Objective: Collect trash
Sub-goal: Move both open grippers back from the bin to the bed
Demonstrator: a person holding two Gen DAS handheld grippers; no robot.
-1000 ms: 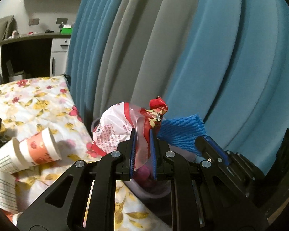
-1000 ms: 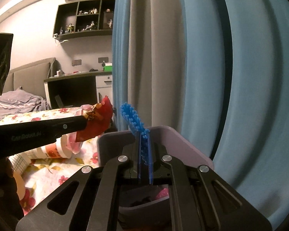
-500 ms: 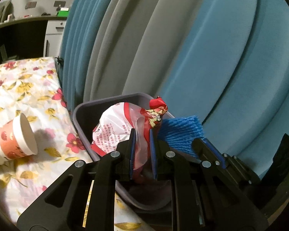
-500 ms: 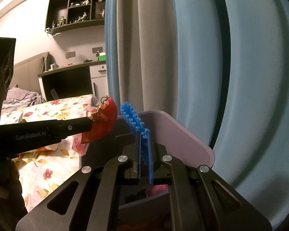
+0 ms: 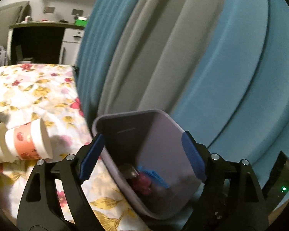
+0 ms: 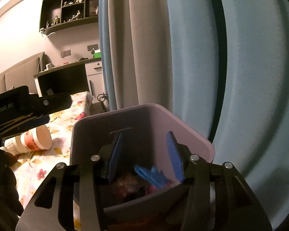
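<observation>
- Left gripper [image 5: 142, 157]: jaws have just been opening and now stand wide apart over the lavender waste bin [image 5: 163, 134]; nothing between the pads.
- Right gripper [image 6: 145, 157]: jaws have just been opening, partly apart above the same bin; nothing clamped.
- Blue foam net [image 6: 151, 175]: lies loose inside the bin, on top of the other refuse.
- Red-and-white plastic bag [image 5: 142, 182]: in the bin's bottom, beside the net; only partly visible.
- Paper cups [image 5: 23, 144]: nested, lying on their side on the floral bedspread [image 5: 38, 88], just left of the bin.
- Blue and grey curtains [image 5: 183, 48]: hang close behind the bin.
</observation>
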